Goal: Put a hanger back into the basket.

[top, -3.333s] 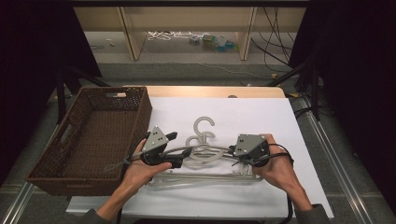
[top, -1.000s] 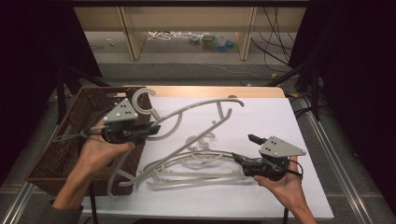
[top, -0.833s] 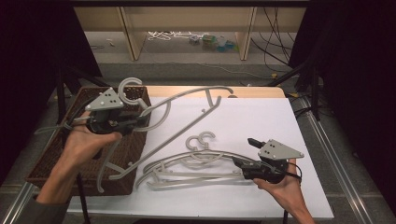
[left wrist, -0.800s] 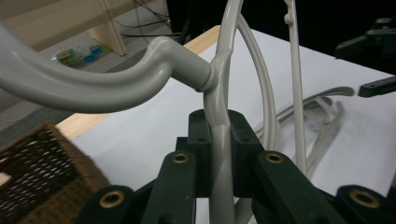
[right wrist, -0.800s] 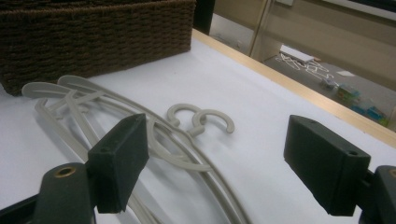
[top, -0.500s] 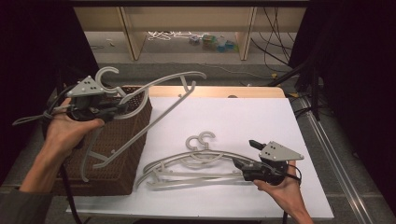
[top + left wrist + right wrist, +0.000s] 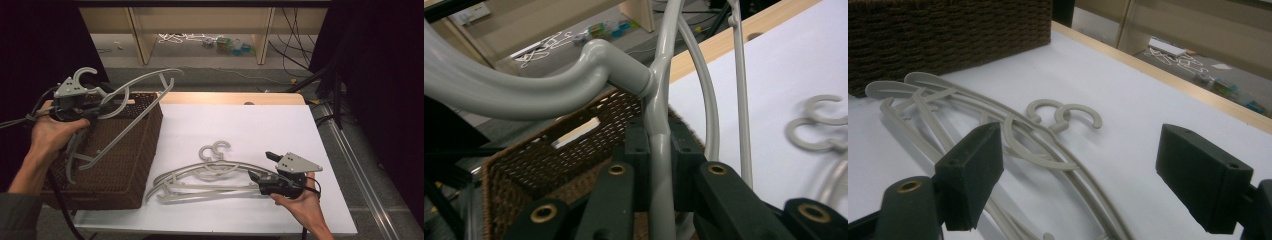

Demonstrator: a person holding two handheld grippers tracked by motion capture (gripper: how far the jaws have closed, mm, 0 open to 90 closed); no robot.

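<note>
Gripped near its neck by the clenched left gripper (image 7: 95, 107), one grey hanger (image 7: 132, 107) is being carried above the wicker basket (image 7: 127, 165). Lowering and release are judged to be called for next. The right gripper (image 7: 260, 176), jaws spread wide, is held at the hangers on the white table (image 7: 210, 172).

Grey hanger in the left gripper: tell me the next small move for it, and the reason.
Probably lower it into the wicker basket and then open the jaws. The left gripper is shut on the grey hanger, which hangs tilted above the basket's open top, one arm reaching down inside. The right gripper waits open by the hangers on the table.
</note>
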